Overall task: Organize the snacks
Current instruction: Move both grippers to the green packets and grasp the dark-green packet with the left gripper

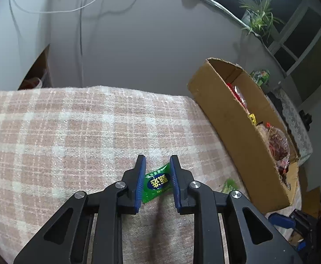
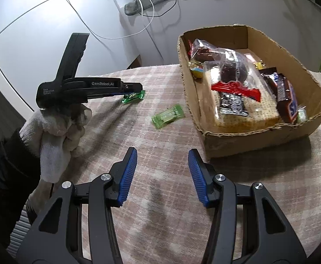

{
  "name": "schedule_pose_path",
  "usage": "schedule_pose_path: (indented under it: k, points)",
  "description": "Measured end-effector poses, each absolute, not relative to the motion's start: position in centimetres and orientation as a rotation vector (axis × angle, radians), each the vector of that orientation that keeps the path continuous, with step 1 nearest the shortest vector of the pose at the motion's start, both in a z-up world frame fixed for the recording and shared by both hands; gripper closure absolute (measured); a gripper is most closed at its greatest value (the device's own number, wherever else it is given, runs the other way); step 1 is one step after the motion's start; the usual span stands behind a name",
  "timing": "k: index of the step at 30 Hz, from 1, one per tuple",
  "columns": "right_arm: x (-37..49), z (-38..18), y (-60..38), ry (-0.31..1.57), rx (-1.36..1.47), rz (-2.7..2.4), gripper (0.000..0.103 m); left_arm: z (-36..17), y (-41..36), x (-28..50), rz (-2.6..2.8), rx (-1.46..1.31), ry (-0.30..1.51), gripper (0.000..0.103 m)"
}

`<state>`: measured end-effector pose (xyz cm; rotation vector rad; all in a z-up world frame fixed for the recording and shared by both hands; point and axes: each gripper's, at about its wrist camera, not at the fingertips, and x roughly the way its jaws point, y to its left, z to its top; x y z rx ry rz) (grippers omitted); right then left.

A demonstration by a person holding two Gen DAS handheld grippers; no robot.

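Note:
A green wrapped candy (image 1: pixel 157 182) sits between the blue pads of my left gripper (image 1: pixel 157 167), which is shut on it just above the plaid cloth; it also shows in the right wrist view (image 2: pixel 133 96) under the left gripper (image 2: pixel 136 90). A second green packet (image 2: pixel 168 116) lies flat on the cloth left of the cardboard box (image 2: pixel 230 139); its edge shows in the left wrist view (image 1: pixel 229 186). The box (image 1: pixel 226 114) holds several snacks, among them chocolate bars (image 2: pixel 281 92) and a clear bag of cakes (image 2: pixel 233 68). My right gripper (image 2: pixel 162 167) is open and empty above the cloth.
The pink plaid cloth (image 1: pixel 72 132) covers the table. A grey wall with white and black cables (image 2: pixel 142 8) is behind. A plant (image 1: pixel 258 15) stands on the window sill. A gloved hand (image 2: pixel 57 127) holds the left gripper.

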<state>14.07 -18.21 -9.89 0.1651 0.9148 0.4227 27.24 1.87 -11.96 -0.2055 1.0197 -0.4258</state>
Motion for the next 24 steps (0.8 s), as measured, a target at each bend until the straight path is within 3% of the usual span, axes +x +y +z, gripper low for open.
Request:
schedule_pose_path:
  k: [12, 13, 16, 24]
  points:
    - [17.6, -11.2, -14.1, 0.946, 0.178, 0.238, 0.052, -11.8, 1.3, 27.0, -0.510, -0.144, 1.019, 0.082]
    - [17.8, -11.5, -13.9, 0.951, 0.180, 0.220, 0.052, -11.8, 1.3, 26.9, -0.533, -0.139, 1.018, 0.081]
    - [18.3, -12.0, -13.5, 0.950, 0.180, 0.158, 0.052, -11.7, 1.3, 26.2, -0.571, -0.099, 1.009, 0.062]
    - [19.0, -12.1, -12.5, 0.950, 0.184, 0.094, 0.053, -11.8, 0.0, 25.1, -0.587, 0.050, 0.950, 0.062]
